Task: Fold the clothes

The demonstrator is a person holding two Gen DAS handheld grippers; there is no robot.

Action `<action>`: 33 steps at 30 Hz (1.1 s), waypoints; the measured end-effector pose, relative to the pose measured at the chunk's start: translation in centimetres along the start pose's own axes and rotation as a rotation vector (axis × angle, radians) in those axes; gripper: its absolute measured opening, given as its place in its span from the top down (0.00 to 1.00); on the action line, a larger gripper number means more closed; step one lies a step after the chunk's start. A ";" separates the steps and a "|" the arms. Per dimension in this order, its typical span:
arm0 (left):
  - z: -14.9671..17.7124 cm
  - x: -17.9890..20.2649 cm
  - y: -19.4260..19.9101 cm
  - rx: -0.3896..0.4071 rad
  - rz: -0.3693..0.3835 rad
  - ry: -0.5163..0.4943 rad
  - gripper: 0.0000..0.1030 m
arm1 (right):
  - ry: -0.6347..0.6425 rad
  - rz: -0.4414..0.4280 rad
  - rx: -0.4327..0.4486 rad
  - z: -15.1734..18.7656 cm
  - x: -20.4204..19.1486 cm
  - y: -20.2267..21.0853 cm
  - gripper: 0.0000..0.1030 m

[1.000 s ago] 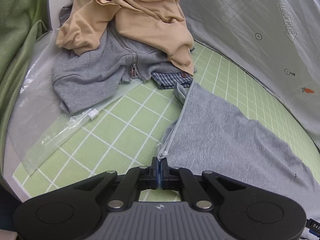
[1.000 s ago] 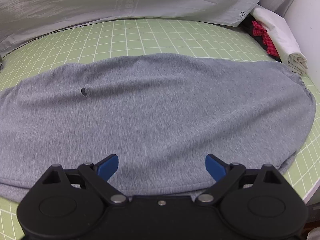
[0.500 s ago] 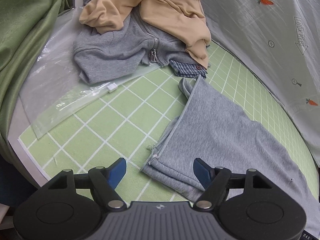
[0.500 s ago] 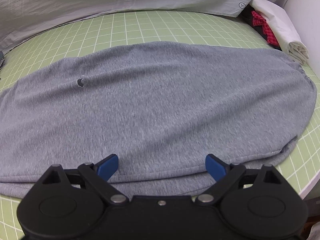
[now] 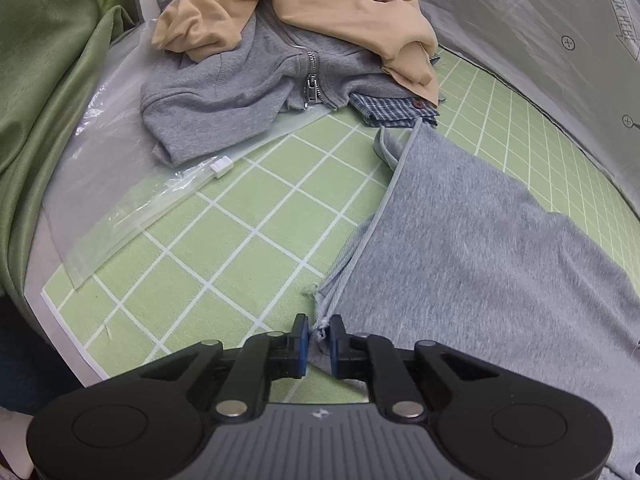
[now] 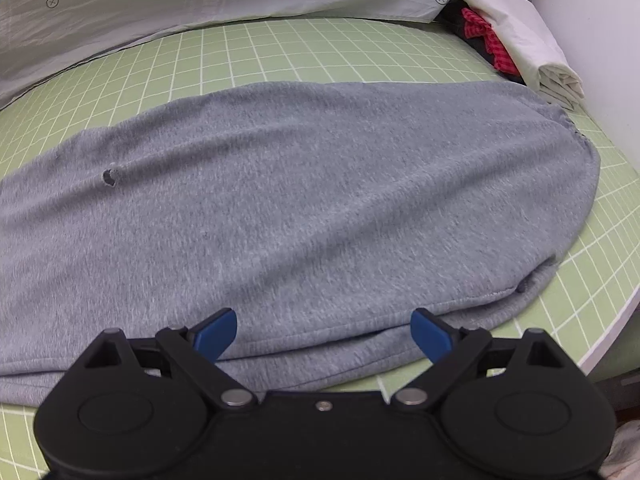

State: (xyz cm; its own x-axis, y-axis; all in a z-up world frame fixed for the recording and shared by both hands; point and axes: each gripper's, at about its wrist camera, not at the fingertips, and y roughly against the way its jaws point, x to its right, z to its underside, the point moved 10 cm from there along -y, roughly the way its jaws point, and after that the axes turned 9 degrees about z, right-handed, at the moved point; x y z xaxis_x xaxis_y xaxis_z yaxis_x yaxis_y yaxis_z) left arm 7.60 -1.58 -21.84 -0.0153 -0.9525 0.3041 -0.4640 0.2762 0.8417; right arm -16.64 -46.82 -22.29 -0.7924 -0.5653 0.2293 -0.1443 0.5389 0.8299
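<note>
A grey garment (image 6: 304,200) lies spread flat on the green grid mat (image 6: 320,52), folded double along its near edge, with a small hole (image 6: 109,176) at the left. In the left wrist view the same grey garment (image 5: 472,240) runs to the right. My left gripper (image 5: 319,334) is nearly shut around the frayed near corner (image 5: 322,326) of the garment, a small gap still showing between the pads. My right gripper (image 6: 324,332) is open over the garment's near edge, with nothing between its fingers.
A pile of clothes lies at the far left: a tan top (image 5: 320,4), a grey zip hoodie (image 5: 240,80) and a plaid piece (image 5: 396,110). A clear plastic zip bag (image 5: 132,184) lies beside it. Folded white cloth (image 6: 532,48) and a red-black item (image 6: 488,40) lie far right. The table edge (image 6: 612,328) is near.
My left gripper opened and let go of the garment corner, then closed in around the frayed corner again. The right gripper stayed open and drew back slightly.
</note>
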 end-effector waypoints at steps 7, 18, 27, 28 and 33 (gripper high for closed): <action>-2.3 2.5 0.8 0.067 -0.027 0.010 0.96 | -0.051 0.015 -0.015 -1.3 4.3 -1.4 0.08; -2.0 24.5 2.0 0.167 0.187 -0.328 0.96 | -0.098 0.018 -0.040 -3.8 12.6 -4.5 0.08; 17.8 36.4 -1.7 -0.151 0.326 -0.722 0.94 | -0.113 0.038 -0.089 -2.9 18.8 -7.3 0.08; 18.8 36.1 -2.4 -0.180 0.301 -0.729 0.92 | -0.113 0.037 -0.090 -2.9 19.1 -7.5 0.08; 18.2 34.7 -2.8 -0.189 0.330 -0.585 0.78 | -0.116 0.029 -0.091 -3.3 20.6 -8.3 0.08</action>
State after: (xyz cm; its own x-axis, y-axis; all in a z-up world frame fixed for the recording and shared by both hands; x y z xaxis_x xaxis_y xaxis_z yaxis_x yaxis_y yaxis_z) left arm -7.75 -37.75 -21.71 -0.6278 -0.7132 0.3118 -0.1918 0.5300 0.8260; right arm -29.79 -64.97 -22.77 -0.8593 -0.4715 0.1983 -0.0697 0.4919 0.8678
